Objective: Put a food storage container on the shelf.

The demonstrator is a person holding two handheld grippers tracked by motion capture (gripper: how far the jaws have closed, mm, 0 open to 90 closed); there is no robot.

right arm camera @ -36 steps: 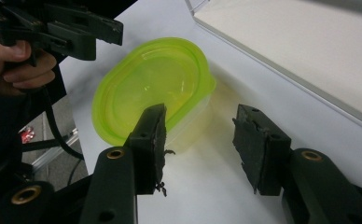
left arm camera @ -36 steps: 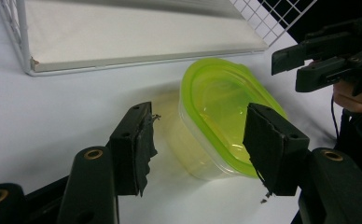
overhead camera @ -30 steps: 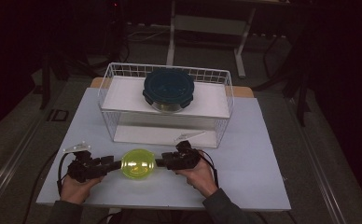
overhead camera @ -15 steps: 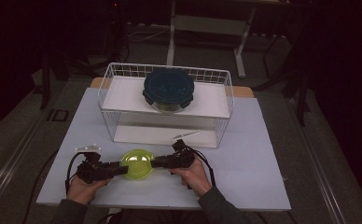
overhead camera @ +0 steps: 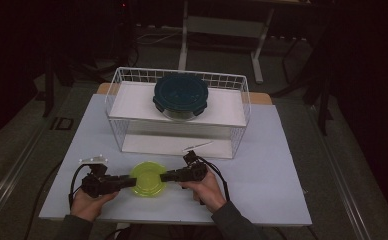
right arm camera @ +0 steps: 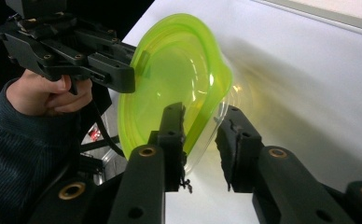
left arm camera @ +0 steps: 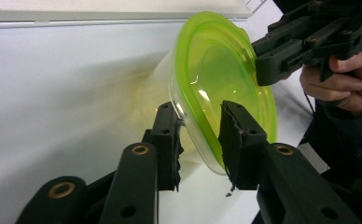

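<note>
A clear plastic container with a lime-green lid [overhead camera: 148, 179] is held just above the white table [overhead camera: 267, 165] near its front edge. My left gripper [overhead camera: 131, 181] grips its left rim, and my right gripper [overhead camera: 164, 176] grips the opposite rim. In the left gripper view the jaws [left arm camera: 200, 135] pinch the container [left arm camera: 216, 70] at its rim, one on the lid and one on the clear wall. The right gripper [left arm camera: 263, 65] clamps the far edge. In the right gripper view the jaws [right arm camera: 202, 135] straddle the container's rim [right arm camera: 170, 74], with the left gripper [right arm camera: 123, 77] opposite.
A white wire basket [overhead camera: 117, 100] stands at the back of the table. On its upper shelf sits a round container with a dark blue lid [overhead camera: 181, 95]. A thin white utensil [overhead camera: 198, 146] lies on its lower level. Bare table lies to the right of my hands.
Both hands and the green-lidded container have shifted slightly toward the near edge of the table. Both grips are unchanged.
</note>
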